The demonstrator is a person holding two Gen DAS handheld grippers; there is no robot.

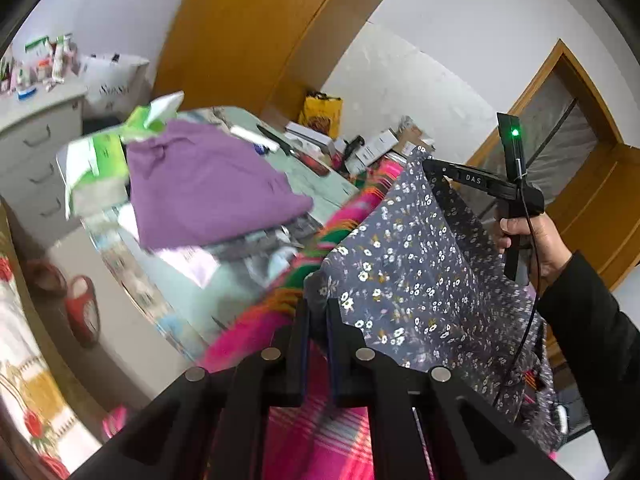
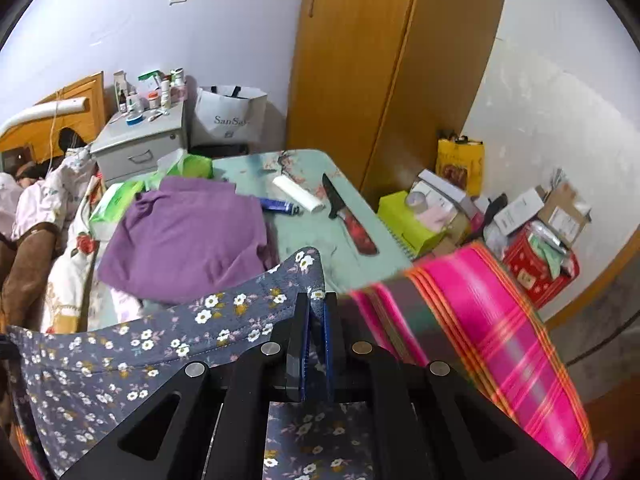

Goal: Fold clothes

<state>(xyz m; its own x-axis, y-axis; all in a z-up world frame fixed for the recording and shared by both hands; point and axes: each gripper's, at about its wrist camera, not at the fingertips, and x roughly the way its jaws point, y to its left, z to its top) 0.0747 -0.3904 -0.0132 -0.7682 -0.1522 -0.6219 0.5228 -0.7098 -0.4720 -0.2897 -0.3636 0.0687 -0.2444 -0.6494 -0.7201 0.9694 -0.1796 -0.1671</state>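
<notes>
A grey-blue floral garment [image 1: 420, 272] hangs stretched between my two grippers above a pink striped blanket [image 1: 320, 432]. In the left wrist view my left gripper [image 1: 318, 308] is shut on one corner of the garment. At the right of that view, a hand in a dark sleeve [image 1: 532, 240] holds my right gripper [image 1: 430, 168], which pinches the opposite upper corner. In the right wrist view my right gripper [image 2: 318, 304] is shut on the hemmed edge of the floral garment [image 2: 120, 360], which drapes away to the left.
A folded purple garment [image 2: 188, 236] lies on the pale green table [image 2: 312, 236], with a knife [image 2: 350, 220], a white roll [image 2: 298, 194] and a blue tube [image 2: 278, 205] beside it. The pink blanket [image 2: 480, 312] is at the right. Boxes [image 2: 532, 232], a wardrobe [image 2: 360, 80] and a nightstand [image 2: 140, 144] stand behind. Red slippers [image 1: 82, 308] are on the floor.
</notes>
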